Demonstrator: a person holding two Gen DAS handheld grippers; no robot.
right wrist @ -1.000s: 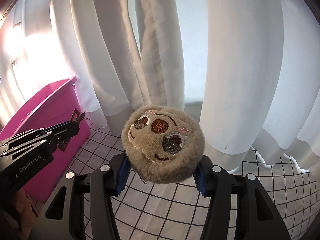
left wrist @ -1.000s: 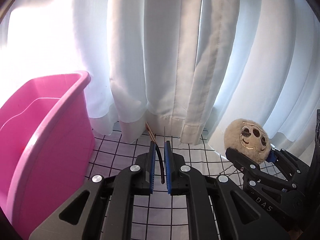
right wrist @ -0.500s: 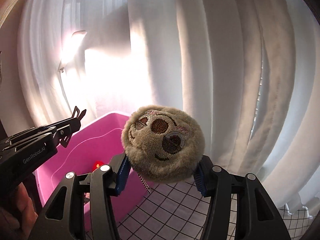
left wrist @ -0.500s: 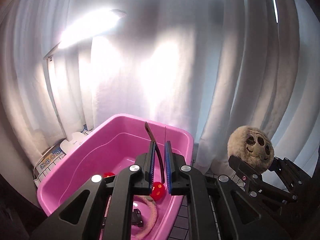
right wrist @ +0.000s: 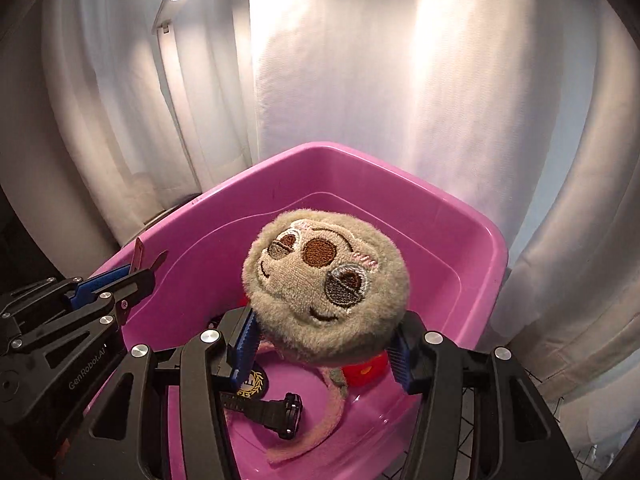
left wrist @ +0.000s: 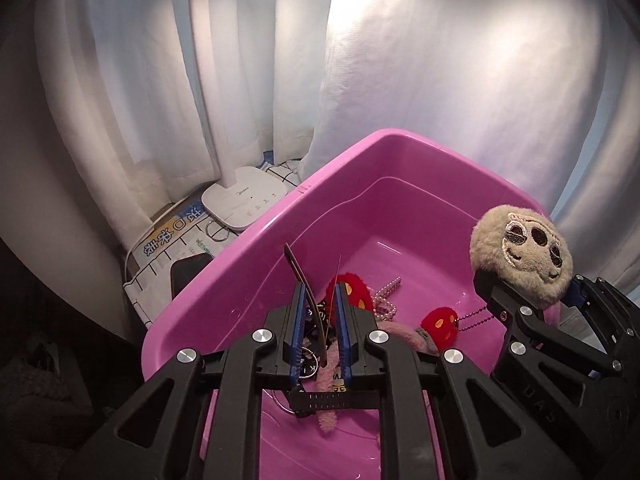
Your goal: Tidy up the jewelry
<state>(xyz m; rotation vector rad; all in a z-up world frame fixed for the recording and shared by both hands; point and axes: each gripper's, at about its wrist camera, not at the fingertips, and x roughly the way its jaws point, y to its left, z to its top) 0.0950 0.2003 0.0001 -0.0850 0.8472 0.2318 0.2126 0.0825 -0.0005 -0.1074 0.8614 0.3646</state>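
Observation:
My left gripper (left wrist: 319, 294) is shut on a thin dark strap (left wrist: 304, 286) and holds it over the pink tub (left wrist: 256, 248). My right gripper (right wrist: 324, 336) is shut on a round beige plush charm (right wrist: 324, 280) with a stitched face, held above the same tub (right wrist: 440, 200). The charm also shows at the right of the left wrist view (left wrist: 520, 254). In the tub lie red plush charms (left wrist: 442, 322), a bead chain (left wrist: 386, 298), a black watch (right wrist: 276, 410) and a pink fuzzy band (right wrist: 320, 424).
A white desk lamp (left wrist: 244, 200) stands on a printed pad behind the tub at the left. White curtains (left wrist: 460, 80) hang close behind the tub. A grid-patterned cloth (right wrist: 500, 468) covers the table at the lower right.
Both grippers have swung left from the grid cloth and curtain to a place over the pink tub. Each keeps its hold. The tub's contents have come into view.

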